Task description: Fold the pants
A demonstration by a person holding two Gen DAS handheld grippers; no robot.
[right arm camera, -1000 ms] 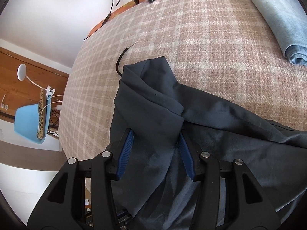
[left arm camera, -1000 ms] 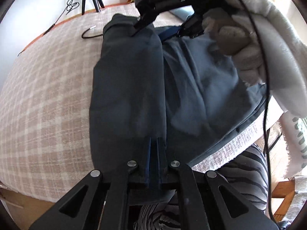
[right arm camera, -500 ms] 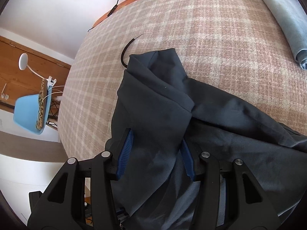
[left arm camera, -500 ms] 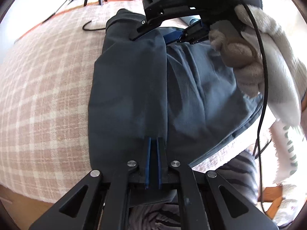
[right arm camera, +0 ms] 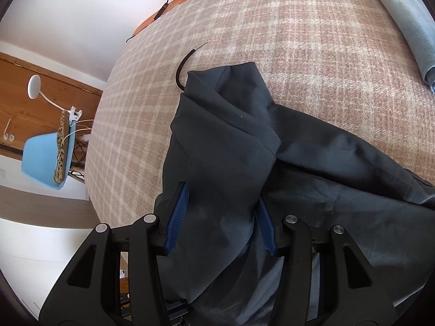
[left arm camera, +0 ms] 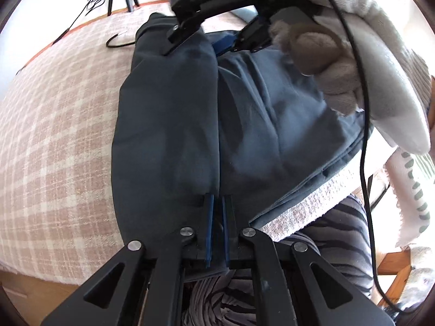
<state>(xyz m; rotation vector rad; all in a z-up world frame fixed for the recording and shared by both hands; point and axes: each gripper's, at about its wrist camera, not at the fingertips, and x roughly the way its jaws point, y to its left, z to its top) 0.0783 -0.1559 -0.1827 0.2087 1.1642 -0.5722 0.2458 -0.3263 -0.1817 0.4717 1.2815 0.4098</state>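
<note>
Dark navy pants [left arm camera: 190,125] lie on a pink plaid bed cover [left arm camera: 54,125], one part folded over the other. My left gripper [left arm camera: 216,199] is shut on the near edge of the folded pants layer. My right gripper [right arm camera: 220,209] is open, its blue pads on either side of the folded leg of the pants [right arm camera: 225,146] near its far end. In the left wrist view the right gripper [left arm camera: 206,38] sits at the far end of the pants, held by a hand in a fuzzy sleeve.
A black cable [right arm camera: 182,70] lies on the cover just beyond the pants. A rolled grey-blue cloth [right arm camera: 407,19] lies at the far right. A blue chair [right arm camera: 46,160] and white lamp stand beside the bed. Striped trousers [left arm camera: 312,247] of the person show near the bed edge.
Both views shift slightly; the left gripper stays clamped on the pants edge, with a slightly wider gap between its pads. The right gripper stays open over the folded leg.
</note>
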